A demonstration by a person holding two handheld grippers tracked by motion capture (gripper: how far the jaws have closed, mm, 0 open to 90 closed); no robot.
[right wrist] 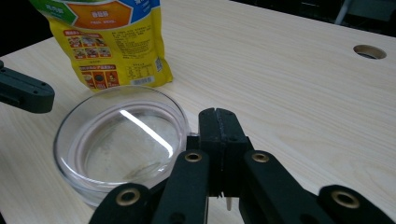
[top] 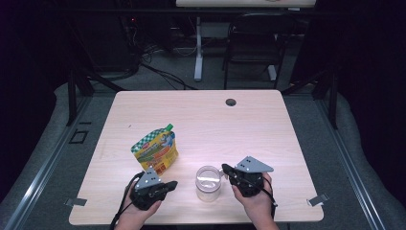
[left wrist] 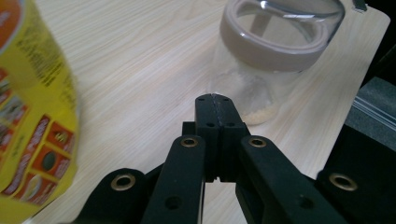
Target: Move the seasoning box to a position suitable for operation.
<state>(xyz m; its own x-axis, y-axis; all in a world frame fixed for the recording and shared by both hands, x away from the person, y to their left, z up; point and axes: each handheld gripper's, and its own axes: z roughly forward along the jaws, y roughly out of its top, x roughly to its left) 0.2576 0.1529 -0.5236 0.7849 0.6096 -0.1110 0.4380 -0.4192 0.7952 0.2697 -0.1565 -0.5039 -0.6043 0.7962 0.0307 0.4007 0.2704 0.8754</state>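
1. Jar: clear glass jar (top: 208, 183) with a wide open mouth and a thin layer of pale powder at its bottom, standing upright on the light wood-grain table (top: 230, 124), between the two claws and near the front edge.
2. Left gripper (left wrist: 214, 99): black jaws pressed flat together, nothing between them; the jar stands just ahead of the tips, slightly to their right, apart from them.
3. Right gripper (right wrist: 218, 114): jaws likewise fully closed and empty; the jar's rim lies just left of and below the tips, very near, and contact cannot be judged.
4. Pouch: yellow printed plastic stand-up pouch with a green spout cap (top: 155, 149), upright, close on the left of the left claw and behind the jar as the right claw sees it.
5. Risk, jar: with both claws closed and so near, a sideways push from either could slide or tip the unheld glass toward the table edge and spill the powder.
6. Risk, pouch: the soft pouch stands unsupported; a brush from the left claw would likely topple it.
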